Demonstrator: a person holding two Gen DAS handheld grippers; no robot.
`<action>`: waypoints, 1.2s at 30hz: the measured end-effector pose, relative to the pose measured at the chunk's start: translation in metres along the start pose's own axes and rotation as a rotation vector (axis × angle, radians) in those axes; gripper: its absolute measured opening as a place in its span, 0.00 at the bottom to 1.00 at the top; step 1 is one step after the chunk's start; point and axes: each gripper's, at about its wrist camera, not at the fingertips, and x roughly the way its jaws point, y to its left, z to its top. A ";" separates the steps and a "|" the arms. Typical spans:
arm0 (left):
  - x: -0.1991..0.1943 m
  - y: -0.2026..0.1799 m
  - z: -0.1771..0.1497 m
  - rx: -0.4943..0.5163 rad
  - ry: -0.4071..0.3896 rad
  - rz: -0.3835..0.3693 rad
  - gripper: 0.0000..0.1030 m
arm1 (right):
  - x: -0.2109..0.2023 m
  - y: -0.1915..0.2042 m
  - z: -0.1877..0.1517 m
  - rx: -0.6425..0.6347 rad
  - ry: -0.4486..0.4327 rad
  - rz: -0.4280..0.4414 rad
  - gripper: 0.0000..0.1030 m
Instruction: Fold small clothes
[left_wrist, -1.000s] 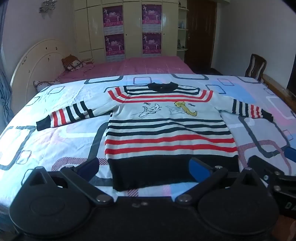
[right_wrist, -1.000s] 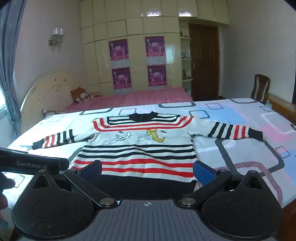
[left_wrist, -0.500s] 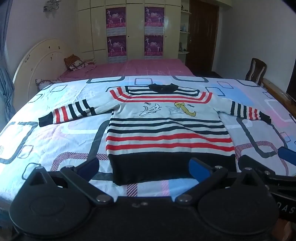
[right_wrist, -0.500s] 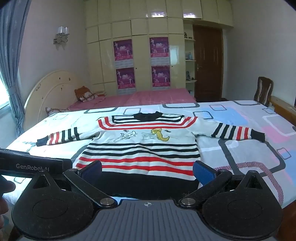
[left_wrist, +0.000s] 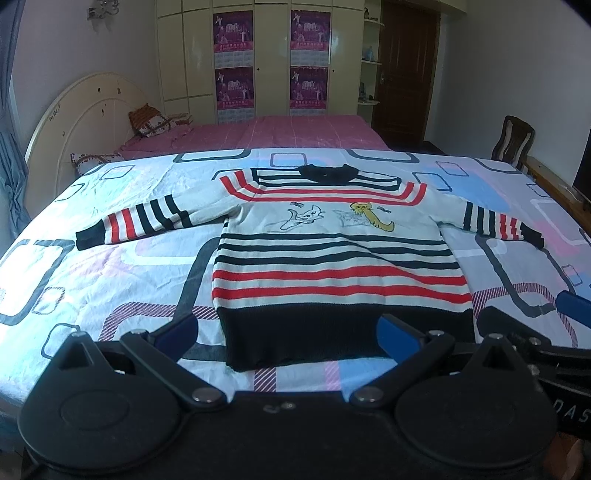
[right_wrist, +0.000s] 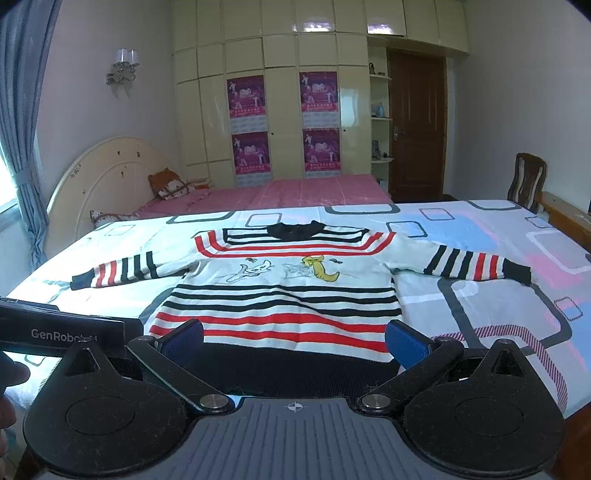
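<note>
A small striped sweater (left_wrist: 332, 258) lies flat on the bed, front up, sleeves spread left and right, black hem nearest me. It has red and black stripes and a cartoon print; it also shows in the right wrist view (right_wrist: 288, 295). My left gripper (left_wrist: 288, 332) is open and empty, held above the bed's near edge in front of the hem. My right gripper (right_wrist: 293, 338) is open and empty, also in front of the hem. The right gripper shows at the right edge of the left wrist view (left_wrist: 546, 325); the left gripper body shows at the left of the right wrist view (right_wrist: 55, 332).
The bed sheet (left_wrist: 92, 288) is white with blue, pink and grey rectangles. A second bed with a pink cover (left_wrist: 258, 133) stands behind, with a cream headboard (left_wrist: 74, 122) on the left. A wooden chair (left_wrist: 515, 142) and a dark door (left_wrist: 404, 70) are at the right.
Both grippers have pulled back and risen a little, so the sweater sits lower and farther in both views. Both stay open; the sweater has not moved.
</note>
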 end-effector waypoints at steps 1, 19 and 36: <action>0.001 0.000 0.000 -0.002 0.002 -0.001 1.00 | 0.001 -0.001 0.000 0.001 0.002 0.001 1.00; 0.011 0.006 0.003 -0.008 0.020 -0.003 1.00 | 0.010 0.003 0.003 -0.003 0.009 0.000 1.00; 0.014 0.013 0.004 -0.014 0.031 -0.008 1.00 | 0.015 0.008 0.005 -0.002 0.011 -0.006 1.00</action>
